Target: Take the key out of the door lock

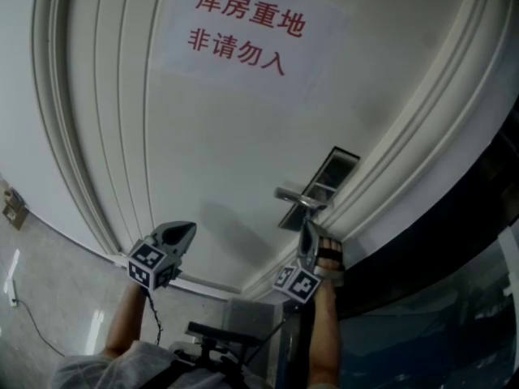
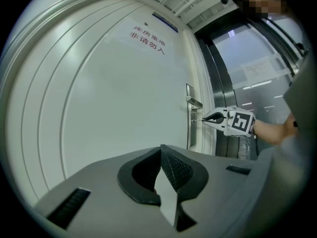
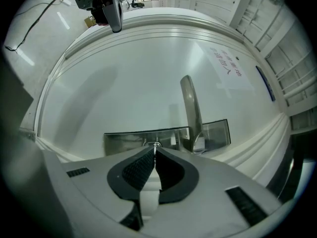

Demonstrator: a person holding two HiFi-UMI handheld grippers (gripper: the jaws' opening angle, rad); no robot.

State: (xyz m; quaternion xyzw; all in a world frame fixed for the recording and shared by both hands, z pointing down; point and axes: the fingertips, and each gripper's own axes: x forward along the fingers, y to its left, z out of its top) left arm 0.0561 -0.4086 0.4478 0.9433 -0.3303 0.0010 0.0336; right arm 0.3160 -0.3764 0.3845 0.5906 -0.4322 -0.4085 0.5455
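A steel lock plate (image 1: 334, 168) with a lever handle (image 1: 293, 195) is set near the right edge of a white door (image 1: 227, 136). My right gripper (image 1: 307, 225) points at the plate below the handle. In the right gripper view its jaws (image 3: 155, 148) are shut on a thin key (image 3: 156, 144) that sticks out of the lock plate (image 3: 124, 139), next to the handle (image 3: 190, 108). The left gripper view shows the same grip from the side: right gripper (image 2: 207, 119), key (image 2: 197, 119). My left gripper (image 1: 190, 228) is held off to the left, shut on nothing (image 2: 161, 148).
A paper sign (image 1: 243, 27) with red characters is stuck high on the door. Moulded door frame (image 1: 422, 136) runs along the right, with dark glass (image 1: 454, 298) beyond it. A cable (image 1: 154, 318) hangs from the left gripper.
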